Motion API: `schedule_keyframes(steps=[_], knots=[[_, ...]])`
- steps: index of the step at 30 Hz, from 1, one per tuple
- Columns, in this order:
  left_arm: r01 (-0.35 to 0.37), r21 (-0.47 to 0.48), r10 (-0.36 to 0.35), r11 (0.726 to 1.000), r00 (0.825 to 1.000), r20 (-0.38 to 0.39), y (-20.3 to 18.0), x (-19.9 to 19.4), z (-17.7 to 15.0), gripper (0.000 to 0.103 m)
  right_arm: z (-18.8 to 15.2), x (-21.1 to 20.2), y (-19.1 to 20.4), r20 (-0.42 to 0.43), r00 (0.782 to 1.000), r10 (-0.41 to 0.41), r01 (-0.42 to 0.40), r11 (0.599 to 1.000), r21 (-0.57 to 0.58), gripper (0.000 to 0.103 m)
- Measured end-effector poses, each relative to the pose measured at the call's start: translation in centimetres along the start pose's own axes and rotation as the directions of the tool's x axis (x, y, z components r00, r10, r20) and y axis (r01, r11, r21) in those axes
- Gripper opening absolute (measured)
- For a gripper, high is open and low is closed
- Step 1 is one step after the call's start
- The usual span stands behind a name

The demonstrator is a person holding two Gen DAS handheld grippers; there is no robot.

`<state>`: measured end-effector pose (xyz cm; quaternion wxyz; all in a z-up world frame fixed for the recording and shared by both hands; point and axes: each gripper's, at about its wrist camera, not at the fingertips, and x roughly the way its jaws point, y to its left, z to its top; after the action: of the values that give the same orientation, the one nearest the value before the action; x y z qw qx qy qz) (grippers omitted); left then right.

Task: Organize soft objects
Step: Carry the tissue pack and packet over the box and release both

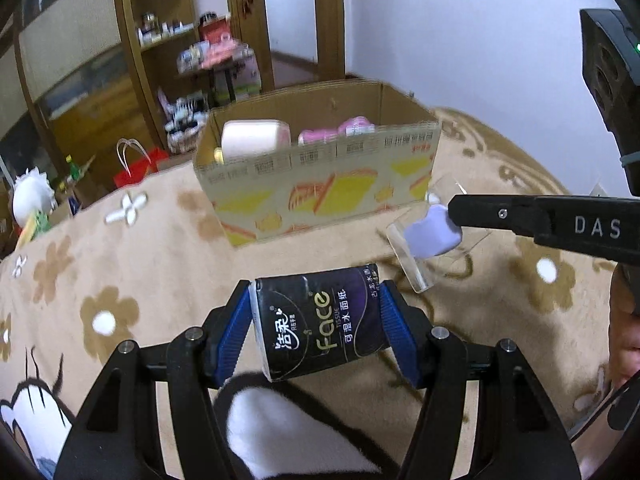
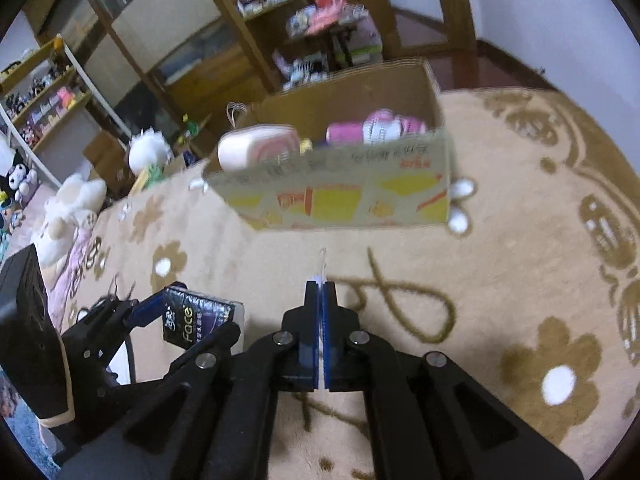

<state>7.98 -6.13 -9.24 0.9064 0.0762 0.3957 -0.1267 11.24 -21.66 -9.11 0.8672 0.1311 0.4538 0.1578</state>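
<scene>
Between the blue pads at lower centre of the left wrist view, the left gripper [image 1: 316, 324] is clamped on a black tissue pack [image 1: 320, 320], held above the flowered blanket [image 1: 160, 248]. At the right edge of that view the right gripper [image 1: 454, 218] pinches a clear packet with a lilac item [image 1: 430, 236], jaws nearly together. Beyond both, at upper centre, stands the open cardboard box [image 1: 320, 184] holding a white roll [image 1: 254, 140] and pink items [image 1: 336, 132].

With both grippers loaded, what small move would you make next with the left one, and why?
Probably carry the left gripper forward and up over the box rim. It is shut on the tissue pack, held above the blanket, and the box ahead is open with soft items already inside.
</scene>
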Motion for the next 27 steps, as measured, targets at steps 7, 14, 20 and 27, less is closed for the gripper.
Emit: schedule_keyframes(steps=[7,14,20,27], knots=[[-0.032,0.034,0.027,0.999,0.989,0.145,0.4,-2.2,3.1,0.062,2.0,-3.7,1.0,0.161,0.987,-0.021,0.026,0.999,-0.031,0.002],[-0.063,0.025,0.056,0.998,0.971,0.231,2.1,-3.2,6.9,0.062,4.0,-6.1,1.8,0.275,0.96,-0.044,0.061,0.997,-0.056,0.002],[-0.069,0.012,0.063,0.998,0.959,0.278,3.2,-2.5,10.2,0.062,6.4,-6.9,2.0,0.35,0.935,-0.051,0.083,0.994,-0.076,0.002],[-0.04,0.009,0.035,0.999,0.951,0.308,3.3,-0.9,13.4,0.062,8.5,-5.9,1.8,0.396,0.917,-0.058,0.106,0.989,-0.101,0.002]])
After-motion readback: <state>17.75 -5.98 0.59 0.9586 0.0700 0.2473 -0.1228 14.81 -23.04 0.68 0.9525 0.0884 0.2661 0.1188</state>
